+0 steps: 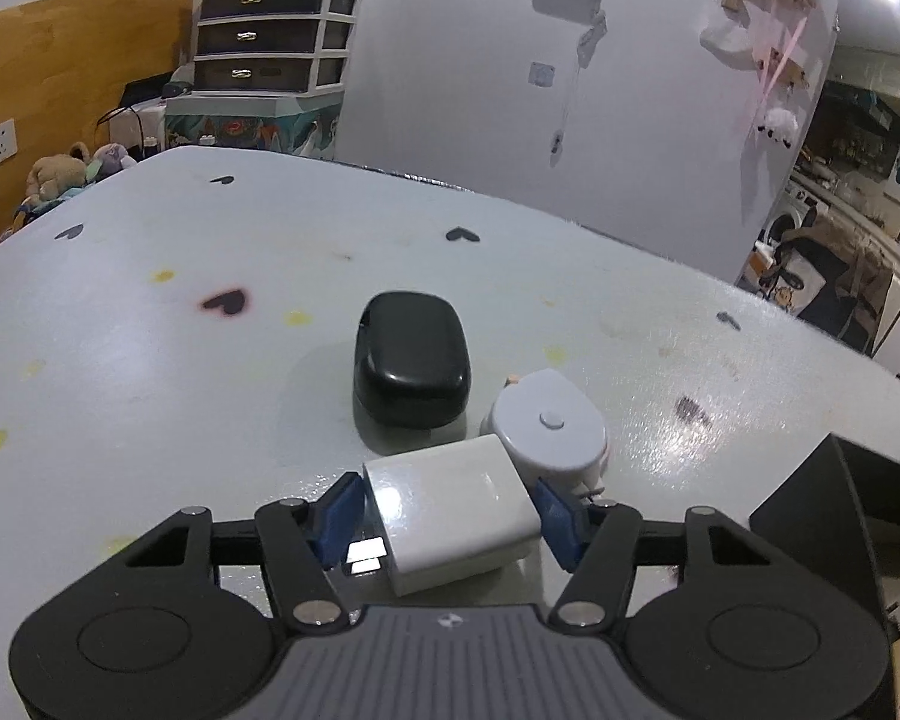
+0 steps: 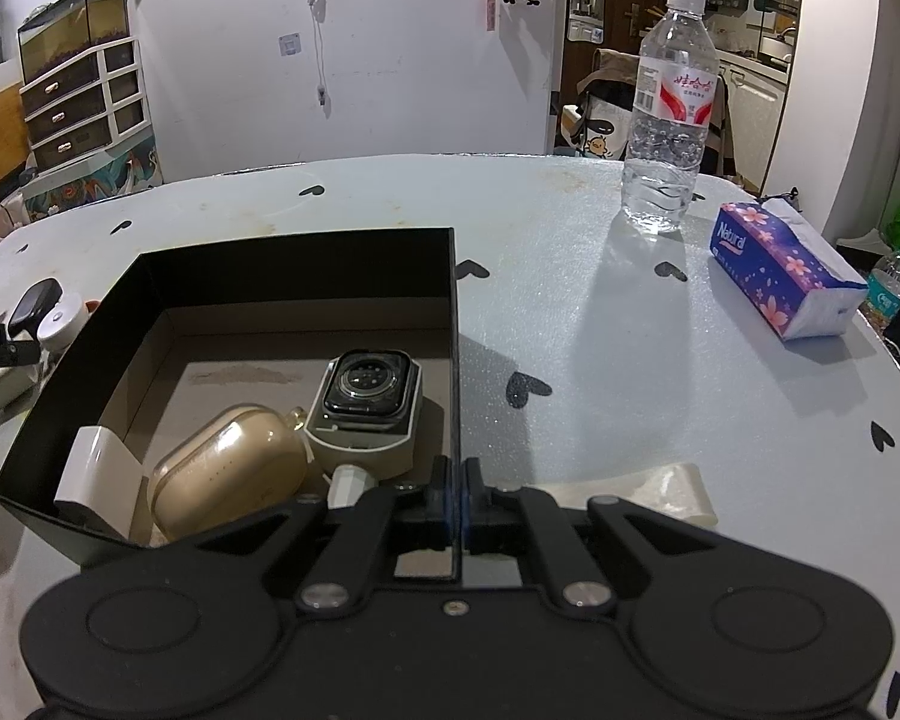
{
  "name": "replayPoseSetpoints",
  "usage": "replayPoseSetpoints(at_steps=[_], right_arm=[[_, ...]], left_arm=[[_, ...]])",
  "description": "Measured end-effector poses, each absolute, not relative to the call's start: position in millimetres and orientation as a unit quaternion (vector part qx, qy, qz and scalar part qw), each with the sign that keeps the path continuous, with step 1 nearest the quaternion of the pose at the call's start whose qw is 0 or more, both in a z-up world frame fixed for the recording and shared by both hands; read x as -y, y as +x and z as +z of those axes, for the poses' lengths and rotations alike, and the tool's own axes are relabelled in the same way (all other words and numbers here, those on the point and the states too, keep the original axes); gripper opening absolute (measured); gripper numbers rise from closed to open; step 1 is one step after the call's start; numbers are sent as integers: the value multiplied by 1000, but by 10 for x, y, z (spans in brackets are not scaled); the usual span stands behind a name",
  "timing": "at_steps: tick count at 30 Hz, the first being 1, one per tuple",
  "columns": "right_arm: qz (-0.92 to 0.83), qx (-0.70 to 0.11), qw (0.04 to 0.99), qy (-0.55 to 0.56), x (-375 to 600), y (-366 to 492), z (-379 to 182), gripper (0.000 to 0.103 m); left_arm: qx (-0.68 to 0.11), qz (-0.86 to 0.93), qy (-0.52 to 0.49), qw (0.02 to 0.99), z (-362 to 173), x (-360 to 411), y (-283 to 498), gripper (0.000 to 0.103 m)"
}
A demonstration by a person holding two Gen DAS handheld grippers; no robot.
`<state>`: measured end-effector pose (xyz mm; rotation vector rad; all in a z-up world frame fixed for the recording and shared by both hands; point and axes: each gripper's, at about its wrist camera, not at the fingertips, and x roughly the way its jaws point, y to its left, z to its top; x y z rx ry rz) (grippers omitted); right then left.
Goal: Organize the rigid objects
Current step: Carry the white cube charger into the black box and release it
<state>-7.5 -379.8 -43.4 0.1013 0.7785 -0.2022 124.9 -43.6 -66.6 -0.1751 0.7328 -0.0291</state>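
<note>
In the left wrist view a white charger block [image 1: 456, 510] lies on the pale table with its metal prongs to the left, and my left gripper [image 1: 448, 507] is shut on it, a blue pad against each side. Just beyond stand a black oval case [image 1: 411, 360] and a round white gadget [image 1: 546, 432]. My right gripper [image 2: 457, 480] is shut on the thin right wall of the open black box [image 2: 306, 264]. Inside that box lie a smartwatch on a beige stand [image 2: 369, 396], a tan earbud case [image 2: 228, 474] and a white block [image 2: 93, 474].
A water bottle [image 2: 669, 120] and a blue tissue pack [image 2: 780, 276] stand on the table's far right. A clear plastic strip [image 2: 678, 492] lies near my right gripper. The box's corner [image 1: 834, 498] shows at the right of the left wrist view. A drawer unit [image 1: 270, 36] stands behind the table.
</note>
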Motion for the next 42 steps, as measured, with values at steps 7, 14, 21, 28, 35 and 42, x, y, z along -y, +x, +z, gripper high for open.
replayPoseSetpoints(at_steps=[7, 14, 21, 28, 35, 42], right_arm=[[-99, -379, 919, 48, 3798, -73, -437, 3], [-98, -379, 919, 48, 3797, -73, -436, 3], [-98, -378, 919, 49, 3791, -73, -440, 3], [-96, -377, 920, 49, 3773, -72, -442, 3], [-91, -376, 921, 48, 3788, -77, -439, 3], [-88, -374, 922, 51, 3809, -85, -437, 3]], left_arm=[[-341, -77, -88, 933, -438, 545, 1081, 58], [-328, -171, -73, 926, -235, 915, 932, 58], [-315, -234, -40, 919, -86, 1373, 928, 58], [-325, -294, -13, 899, -68, 1881, 1002, 58], [-387, -314, 9, 867, -333, 2297, 1133, 58], [-422, -300, 33, 855, -535, 2493, 1266, 57]])
